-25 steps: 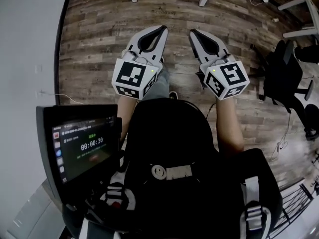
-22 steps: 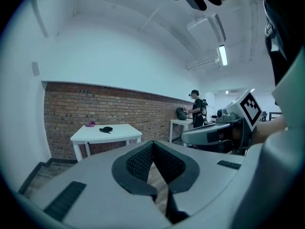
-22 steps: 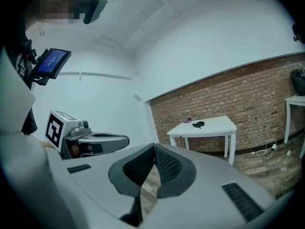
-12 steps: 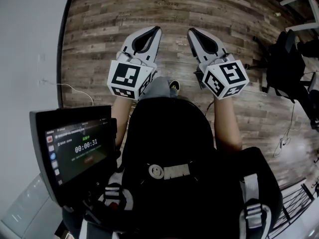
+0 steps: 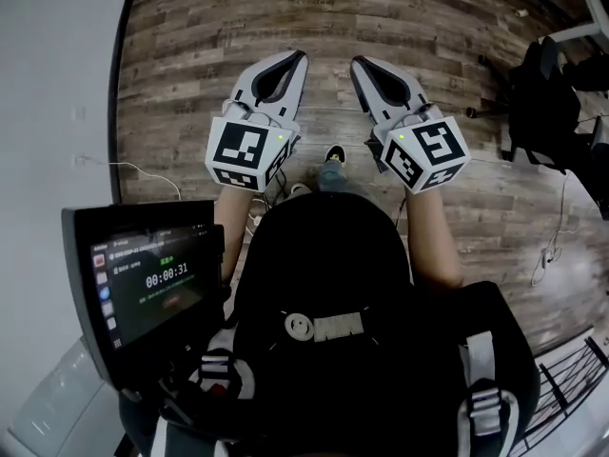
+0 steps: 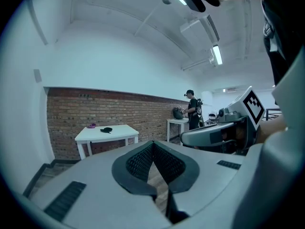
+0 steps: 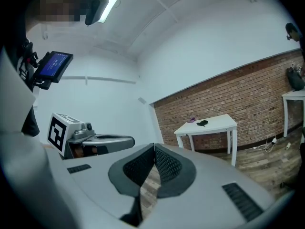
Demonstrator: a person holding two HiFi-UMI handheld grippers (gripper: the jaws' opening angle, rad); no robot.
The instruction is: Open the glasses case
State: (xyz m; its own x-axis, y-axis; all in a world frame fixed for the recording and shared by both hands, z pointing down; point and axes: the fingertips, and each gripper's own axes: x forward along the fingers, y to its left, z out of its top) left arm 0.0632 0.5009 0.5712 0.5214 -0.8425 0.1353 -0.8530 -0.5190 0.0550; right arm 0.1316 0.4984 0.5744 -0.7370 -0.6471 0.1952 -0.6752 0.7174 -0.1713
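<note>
Far left in the head view we have the screen [image 5: 152, 279] mounted at our left side, with a timer on it. Next comes the left gripper [image 5: 301, 57], claw pressed together with nothing in it, held out over the wood floor [image 5: 190, 84]. Just beside it is the right gripper [image 5: 354, 63], claw also pressed together and empty. At far right there's a black chair [image 5: 538, 103]. The head view shows no case. In the gripper views a white table [image 6: 119, 131] stands well ahead by the brick wall [image 6: 71, 113]. On it sits what we take for the glasses case [image 6: 106, 130], a small dark shape too small to be sure of, with a purple thing [image 6: 90, 126] near it. We judge the task not started; the step in hand is the approach. To do it well we should get close enough that the case sits under the head camera and spread both claws before reaching. Then we pin the base with one gripper and lift the lid at the seam with the other, without squeezing the case flat
</note>
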